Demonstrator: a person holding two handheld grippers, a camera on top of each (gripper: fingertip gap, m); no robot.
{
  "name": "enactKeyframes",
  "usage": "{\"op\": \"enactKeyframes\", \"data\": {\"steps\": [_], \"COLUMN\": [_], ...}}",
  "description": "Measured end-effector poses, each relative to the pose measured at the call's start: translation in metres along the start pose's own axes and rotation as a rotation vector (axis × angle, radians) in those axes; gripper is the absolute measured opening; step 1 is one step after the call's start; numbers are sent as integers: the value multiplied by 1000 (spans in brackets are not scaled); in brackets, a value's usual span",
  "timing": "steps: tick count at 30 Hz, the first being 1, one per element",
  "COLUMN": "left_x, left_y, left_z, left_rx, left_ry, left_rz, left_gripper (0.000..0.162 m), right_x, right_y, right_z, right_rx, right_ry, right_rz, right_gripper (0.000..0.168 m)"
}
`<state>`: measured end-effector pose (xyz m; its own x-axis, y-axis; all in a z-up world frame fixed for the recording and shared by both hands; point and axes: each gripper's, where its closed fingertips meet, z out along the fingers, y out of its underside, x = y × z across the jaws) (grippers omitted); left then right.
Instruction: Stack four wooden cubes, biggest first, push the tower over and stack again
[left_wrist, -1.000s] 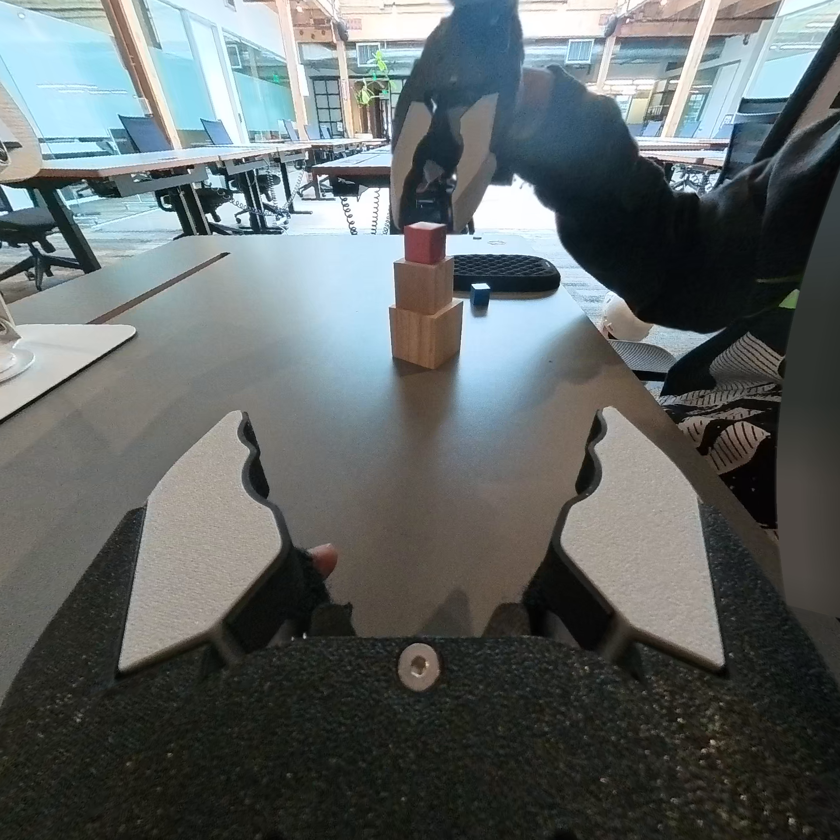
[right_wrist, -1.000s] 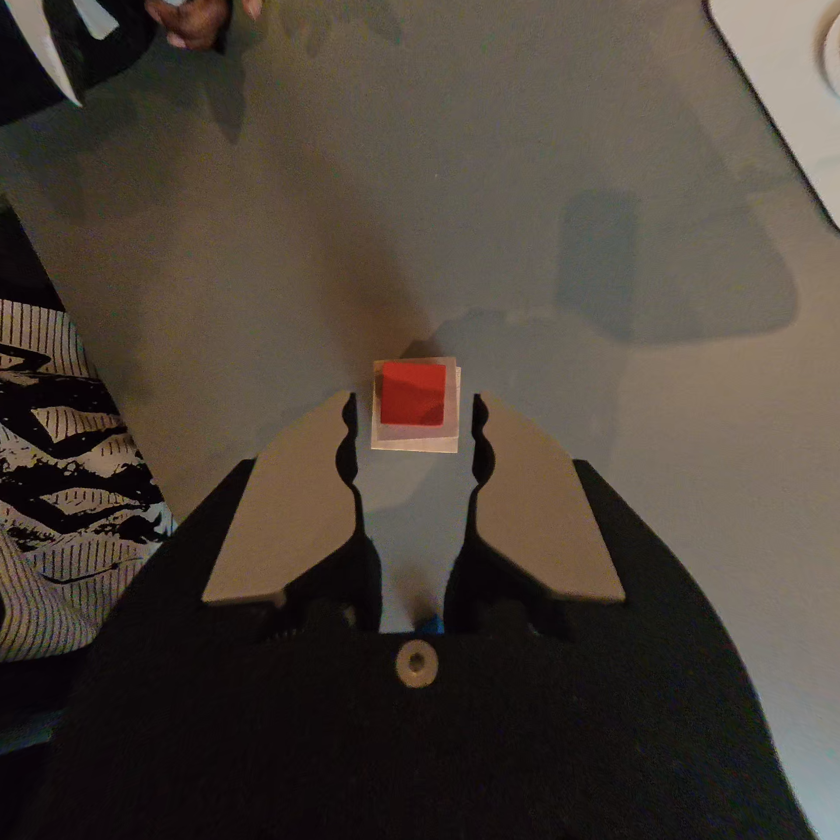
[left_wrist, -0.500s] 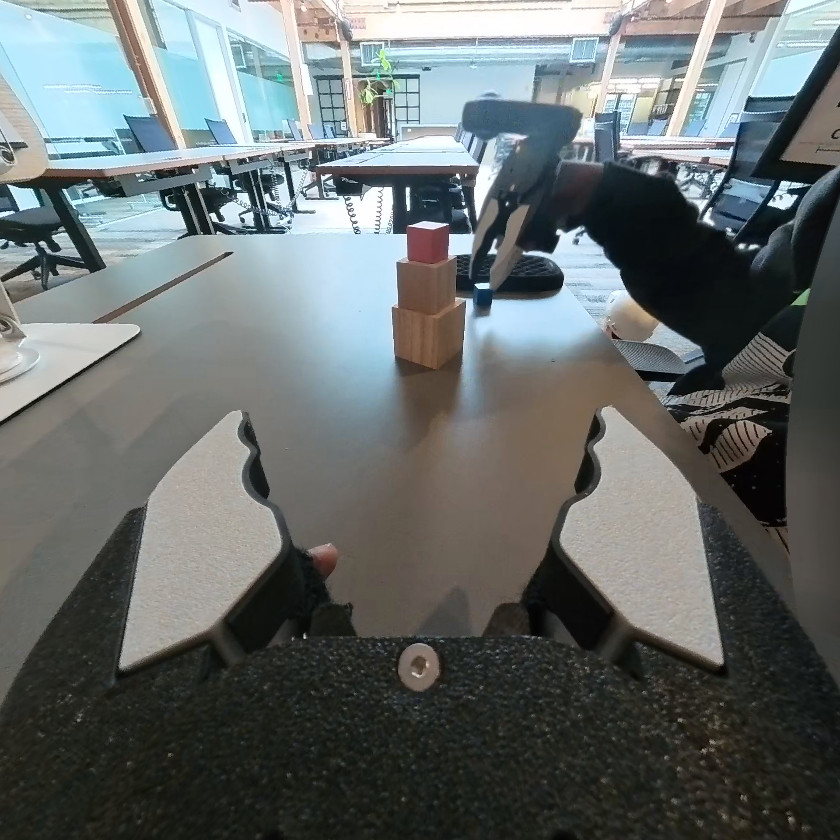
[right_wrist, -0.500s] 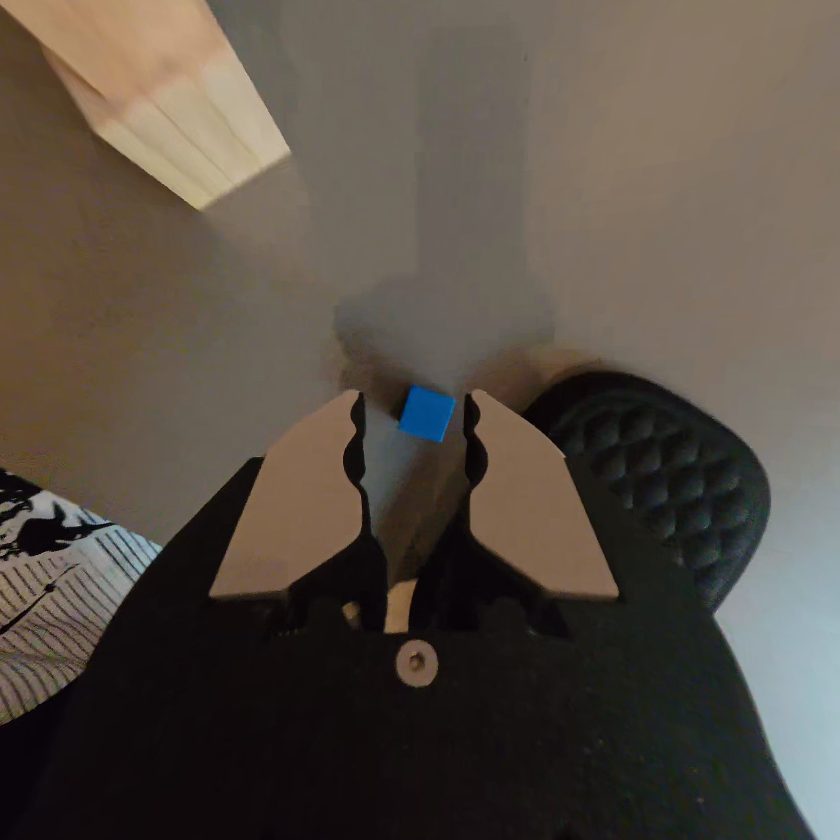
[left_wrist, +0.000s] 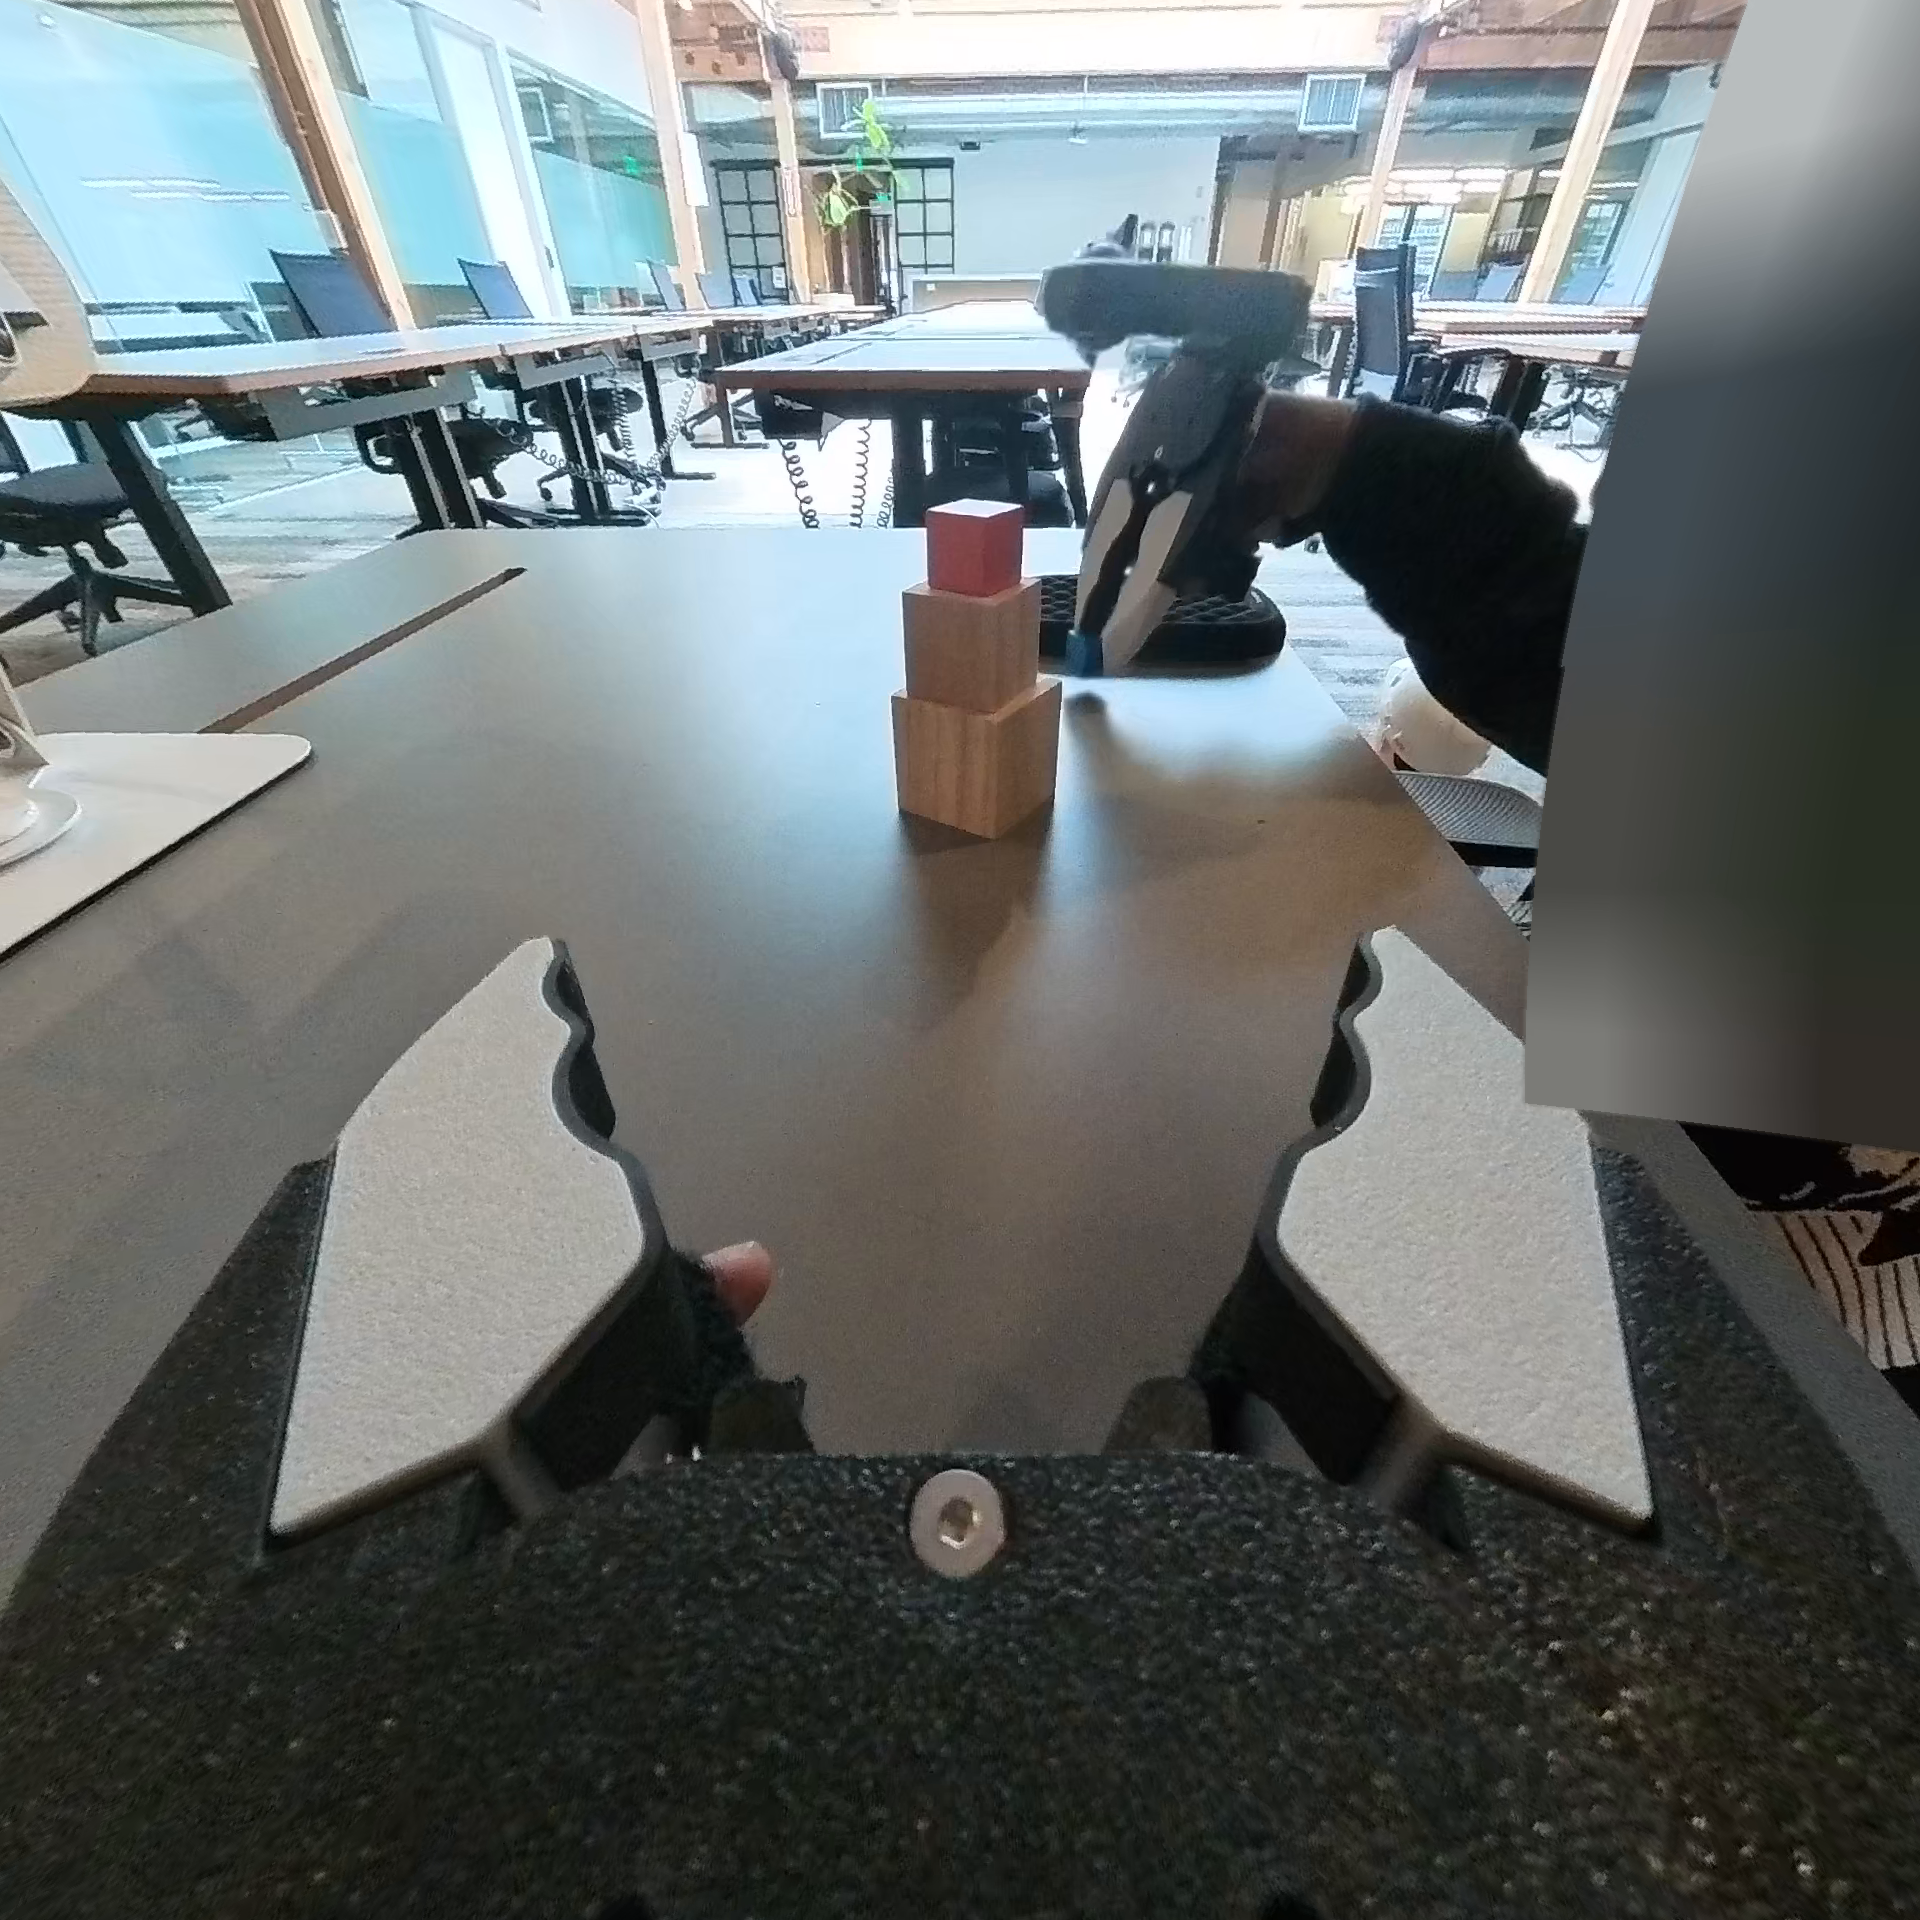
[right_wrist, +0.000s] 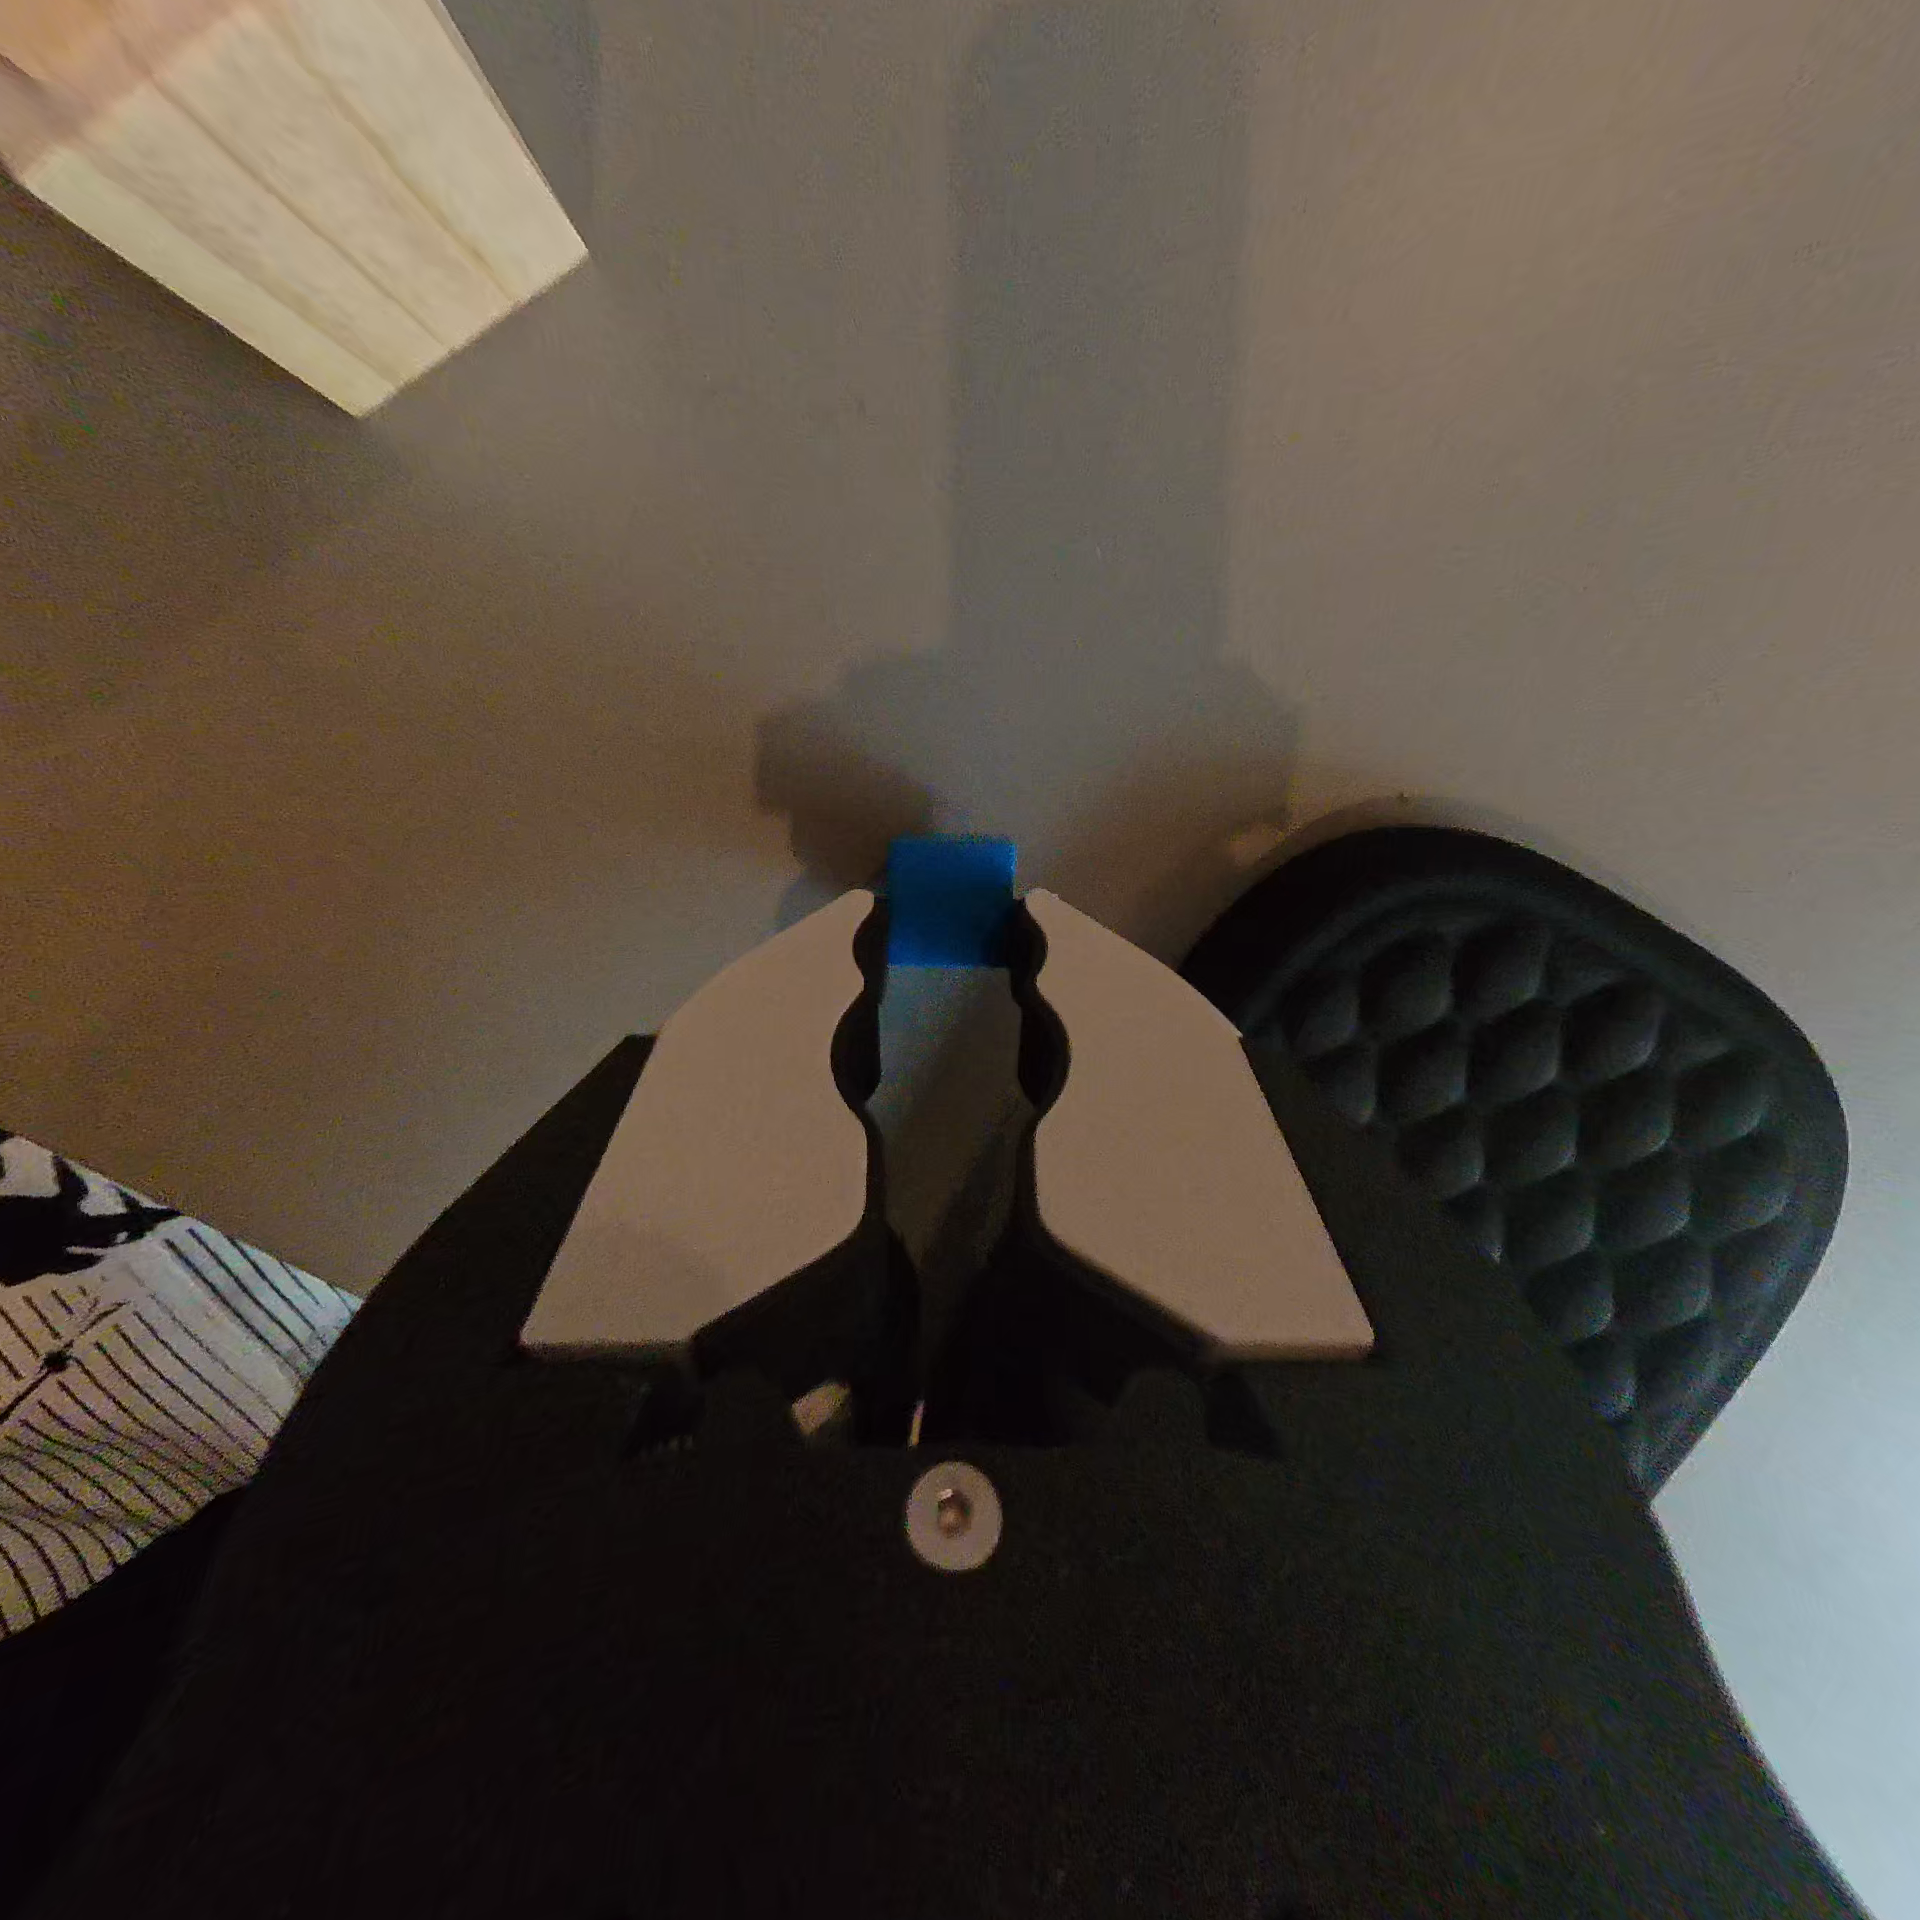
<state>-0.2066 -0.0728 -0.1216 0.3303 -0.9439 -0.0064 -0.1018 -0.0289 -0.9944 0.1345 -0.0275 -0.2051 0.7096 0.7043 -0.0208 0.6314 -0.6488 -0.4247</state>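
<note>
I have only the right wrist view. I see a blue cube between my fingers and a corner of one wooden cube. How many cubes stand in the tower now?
Observer: Three. The red cube sits on the middle wooden cube, which sits on the big wooden cube.
Operator: Is the tower straight?
Observer: It stands upright, but the big cube is turned a little against the one above.
Operator: Where is the left gripper?
Observer: The left gripper is open and empty, well back from the tower, over the bare table.
Operator: Is my blue cube already lifted?
Observer: The right gripper holds the blue cube at about the table's level, beside the tower; whether it is off the surface I cannot tell.
</note>
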Motion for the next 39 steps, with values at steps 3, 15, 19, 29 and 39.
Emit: {"op": "enactKeyframes", "data": {"steps": [3, 15, 19, 29, 39], "left_x": [0, 0, 0, 0, -1], "left_y": [0, 0, 0, 0, 0], "left_z": [0, 0, 0, 0, 0], "left_rx": [2, -2, -2, 0, 3], "left_ry": [1, 3, 5, 3, 5], "left_rz": [-2, 3, 1, 0, -10], "left_gripper": [132, 132, 132, 132, 132], "right_x": [-4, -46, -70, -104, -118], "right_y": [-9, -96, -123, -155, -154], "right_z": [-9, -71, -86, -98, -74], "right_rx": [34, 190, 242, 260, 167], "right_ry": [-1, 40, 1, -114, -223], "right_rz": [-14, -287, -385, -521, -556], "right_gripper": [21, 21, 21, 21, 21]}}
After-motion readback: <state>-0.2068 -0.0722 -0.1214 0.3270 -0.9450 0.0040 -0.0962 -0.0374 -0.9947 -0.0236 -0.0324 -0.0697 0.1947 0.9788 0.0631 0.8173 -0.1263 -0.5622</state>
